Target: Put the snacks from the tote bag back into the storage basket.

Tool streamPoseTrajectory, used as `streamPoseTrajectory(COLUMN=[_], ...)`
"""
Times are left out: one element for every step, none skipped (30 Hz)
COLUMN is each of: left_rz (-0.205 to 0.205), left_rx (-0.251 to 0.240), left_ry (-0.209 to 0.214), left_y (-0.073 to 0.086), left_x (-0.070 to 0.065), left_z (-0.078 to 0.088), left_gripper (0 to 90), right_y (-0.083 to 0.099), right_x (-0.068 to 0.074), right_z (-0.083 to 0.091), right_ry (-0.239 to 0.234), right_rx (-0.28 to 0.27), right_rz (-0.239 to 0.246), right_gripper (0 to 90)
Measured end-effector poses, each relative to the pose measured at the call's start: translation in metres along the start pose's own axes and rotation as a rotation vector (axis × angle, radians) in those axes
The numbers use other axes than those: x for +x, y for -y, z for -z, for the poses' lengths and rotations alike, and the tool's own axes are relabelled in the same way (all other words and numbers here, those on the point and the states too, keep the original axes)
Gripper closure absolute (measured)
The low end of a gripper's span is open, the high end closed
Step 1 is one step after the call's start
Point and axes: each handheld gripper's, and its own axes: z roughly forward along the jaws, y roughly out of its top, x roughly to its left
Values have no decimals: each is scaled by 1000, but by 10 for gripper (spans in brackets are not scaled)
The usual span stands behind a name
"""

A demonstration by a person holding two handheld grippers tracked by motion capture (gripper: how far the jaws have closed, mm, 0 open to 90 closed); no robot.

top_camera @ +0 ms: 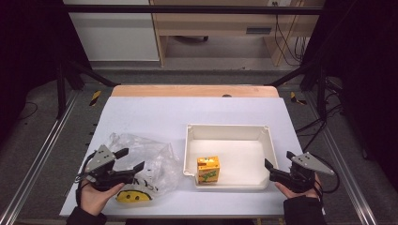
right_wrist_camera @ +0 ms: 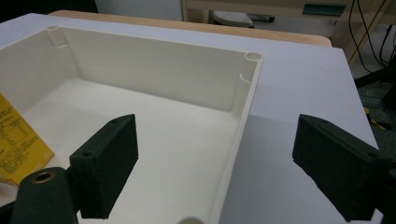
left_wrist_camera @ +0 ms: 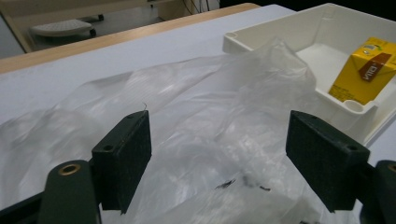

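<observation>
A crumpled clear plastic bag [top_camera: 157,159] [left_wrist_camera: 210,88] with a yellow printed face lies at the table's front left. My left gripper [top_camera: 133,158] [left_wrist_camera: 219,123] hovers just over its near side, jaws wide apart, nothing pinched between the pads. A white tray [top_camera: 227,126] [left_wrist_camera: 280,28] [right_wrist_camera: 245,93] sits right of the bag. In its front left corner stands a yellow drink carton [top_camera: 208,169] [left_wrist_camera: 364,70] [right_wrist_camera: 16,149]. My right gripper [top_camera: 278,158] [right_wrist_camera: 215,126] is open at the tray's front right corner, straddling the right wall without touching it.
The white tabletop [top_camera: 155,112] has a wooden strip along its far edge. Metal frame rails run along both sides. Beyond the table are floor, cabinets and cables.
</observation>
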Motion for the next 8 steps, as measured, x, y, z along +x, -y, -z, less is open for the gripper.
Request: streamPoseTrajectory(left_rz=[13,29,36,44,54,62,58,49], left_rx=[-6,-13,-13,-15,-15,-14,-15,-17], left_ry=[-13,-28,-40,-55,-58,-60,-71,-94], left_y=[4,7,10,13,15,16,17,18], left_x=[4,7,11,14,18,21,23,25], left_z=[3,6,8,10,12,15,17,21], left_gripper=[220,221,222,222,221,218,216,215], right_y=[0,0,0,0,0,0,0,0], right_x=[0,0,0,-1,-1,-1,-2,-2], right_z=[0,1,1,2,2,3,3,4], right_ry=[0,3,3,5,7,8,9,11], right_rx=[1,-5,-8,-10,-11,-13,-13,-16], right_rz=[0,1,-1,-1,-4,-5,-5,-7], right_gripper=[144,144,144,145,145,144,145,145])
